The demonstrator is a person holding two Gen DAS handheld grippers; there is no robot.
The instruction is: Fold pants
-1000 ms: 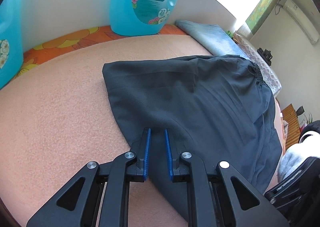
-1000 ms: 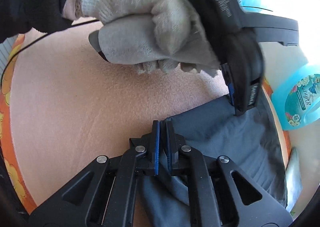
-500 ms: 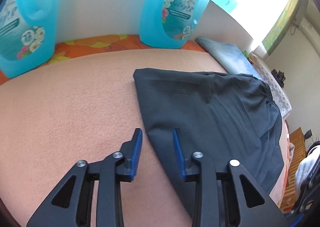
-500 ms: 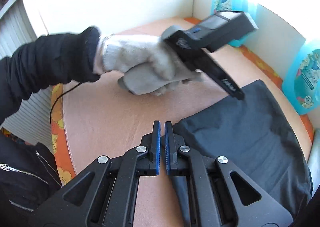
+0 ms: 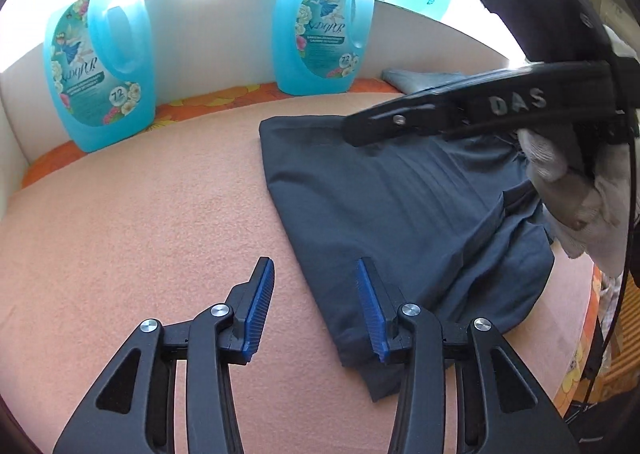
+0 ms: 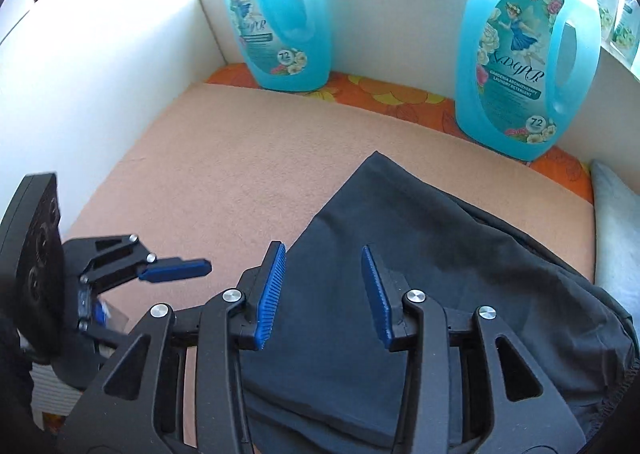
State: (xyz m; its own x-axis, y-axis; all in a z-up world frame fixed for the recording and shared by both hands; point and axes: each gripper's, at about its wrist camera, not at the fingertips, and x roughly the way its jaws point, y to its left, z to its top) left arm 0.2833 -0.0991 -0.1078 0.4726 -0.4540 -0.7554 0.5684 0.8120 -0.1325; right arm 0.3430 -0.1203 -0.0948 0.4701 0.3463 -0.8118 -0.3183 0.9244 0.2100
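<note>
The dark grey pants (image 5: 404,222) lie folded on the peach blanket (image 5: 140,222); they also show in the right wrist view (image 6: 420,274). My left gripper (image 5: 316,274) is open and empty, its fingers straddling the pants' left edge just above the cloth. My right gripper (image 6: 324,266) is open and empty above the pants' near part. In the left wrist view the right gripper's body (image 5: 480,110) hangs over the pants, held by a gloved hand (image 5: 572,190). In the right wrist view the left gripper's blue fingertip (image 6: 176,270) shows at the left.
Two blue detergent jugs (image 5: 100,74) (image 5: 324,26) stand against the white back wall on an orange flowered sheet (image 5: 216,98). A folded light-blue cloth (image 5: 416,78) lies at the far right. The bed's edge drops off on the right (image 5: 592,294).
Both grippers have opened and let go of the pants. The right gripper swung from the near side to over the pants; the left gripper drew back and left.
</note>
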